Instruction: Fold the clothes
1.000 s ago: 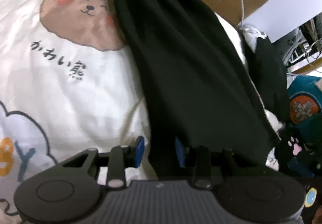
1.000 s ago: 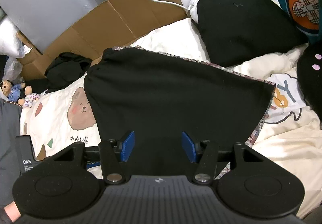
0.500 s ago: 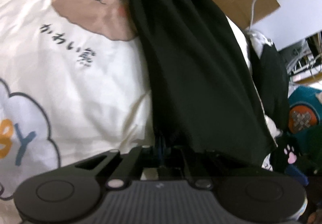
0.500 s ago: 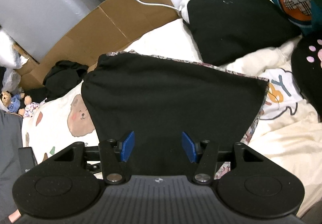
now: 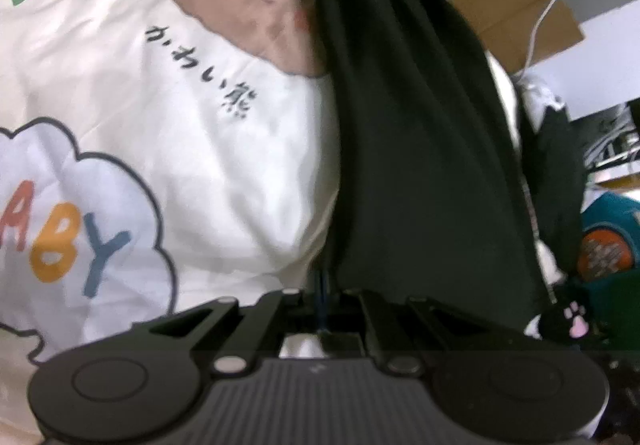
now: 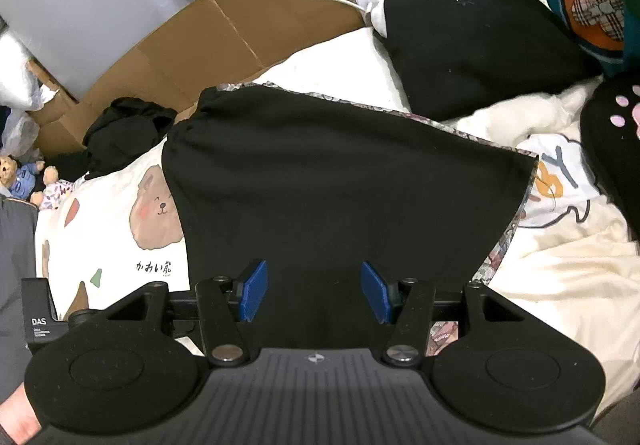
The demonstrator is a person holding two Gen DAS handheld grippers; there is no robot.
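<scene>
Pinching the near edge of the black garment (image 5: 420,149), our left gripper (image 5: 325,299) has its jaws clenched tight on the cloth, which runs ahead of them in a long dark strip. To the left of those jaws lies the bedspread (image 5: 132,93) with its bear print (image 5: 244,5).

Our right gripper (image 6: 314,291) is released: its blue pads (image 6: 252,291) stand apart, with the garment (image 6: 340,185) spread directly ahead of them and passing under the gap. Whether the pads touch the cloth we cannot tell. Beyond the garment's far edge, cardboard (image 6: 240,29) rises; ahead and right of the jaws sits a black pillow (image 6: 480,41).

As we judge it, the folding is early. The garment lies fairly flat in one broad piece, a patterned lining showing along its far and right edges, and no tidy folded stack is visible. One edge is secured; the right side is not yet gripped, and carrying the cloth over on itself remains.
</scene>
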